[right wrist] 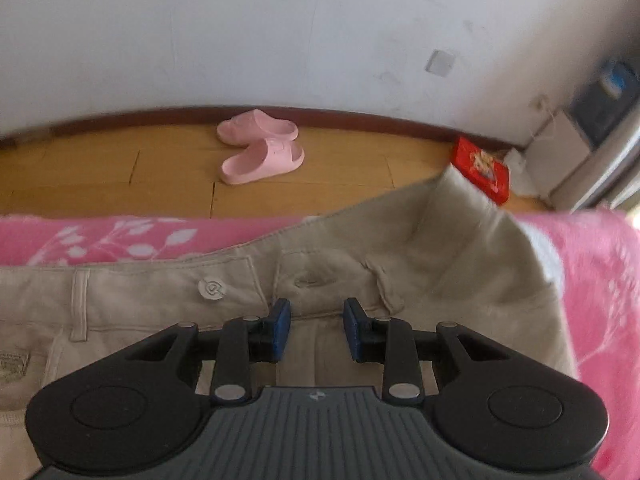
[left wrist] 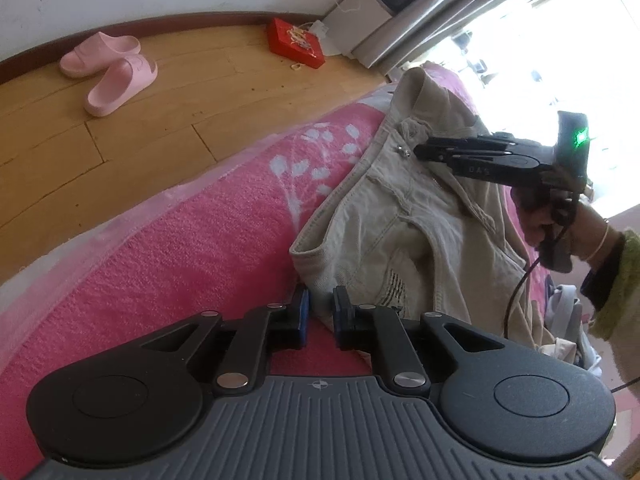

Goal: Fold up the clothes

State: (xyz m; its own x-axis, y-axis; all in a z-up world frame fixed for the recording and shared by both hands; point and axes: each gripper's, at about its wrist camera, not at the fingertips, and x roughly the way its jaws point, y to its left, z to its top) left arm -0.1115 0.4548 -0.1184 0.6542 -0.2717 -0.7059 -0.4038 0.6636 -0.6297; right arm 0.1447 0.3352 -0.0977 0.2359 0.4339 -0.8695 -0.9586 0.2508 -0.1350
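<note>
The beige cotton trousers (right wrist: 328, 264) lie on the pink towelling bed cover (left wrist: 180, 240). Left tool (left wrist: 320, 312) and right tool (right wrist: 316, 328): jaws apart, empty. Fabric is soft and limp; grip the thick waistband.

Pink slippers (right wrist: 260, 152) sit on the wood floor (right wrist: 120, 176) near the baseboard, one just in front of the other. Red box (left wrist: 297, 43) lies further along the floor by a white cabinet (left wrist: 358, 16) and curtain (left wrist: 480, 4). Pink blanket (left wrist: 180, 248) with white leaf print covers the bed.
</note>
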